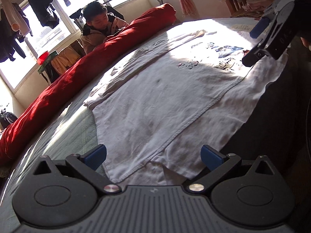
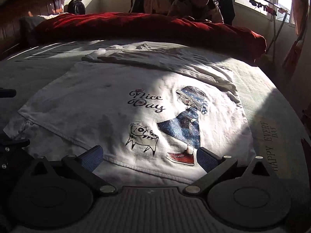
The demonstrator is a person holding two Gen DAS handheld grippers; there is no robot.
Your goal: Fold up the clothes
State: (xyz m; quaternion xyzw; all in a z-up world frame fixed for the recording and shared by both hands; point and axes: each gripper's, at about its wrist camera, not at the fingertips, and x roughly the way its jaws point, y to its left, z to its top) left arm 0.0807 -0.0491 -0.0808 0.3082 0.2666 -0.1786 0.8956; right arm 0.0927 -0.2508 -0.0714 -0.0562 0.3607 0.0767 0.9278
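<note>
- Left wrist view: your left hand-held gripper [image 1: 153, 156] stands wide open with nothing between its blue pads [image 1: 96, 155]. It sits low at the near hem of the white T-shirt [image 1: 155, 101], which lies flat on the bed [image 1: 73, 128].
- The far side of the shirt is already folded inward into a long strip beside the red duvet [image 1: 81, 66].
- Your right hand-held gripper [image 1: 250, 44] shows at the upper right, over the printed part, jaws apart and holding no cloth.
- Risk here: the near hem shows two layers offset from each other. If you pinch only the upper one, the lower layer will likely drag and the fold will come out skewed.
- Right wrist view: your right hand-held gripper [image 2: 149, 158] is wide open and empty, just at the near edge of the T-shirt [image 2: 97, 101], below the cat print [image 2: 141, 137].
- The seated person [image 2: 196, 2] is beyond the red duvet [image 2: 147, 29], well apart from the shirt.
- Risk here: the edge lies flat against the bedsheet [image 2: 272, 132]. Close too deep and you may catch the sheet as well, and lifting both would pull the shirt out of line.
- Lifting the two ends unevenly could undo the far fold.
</note>
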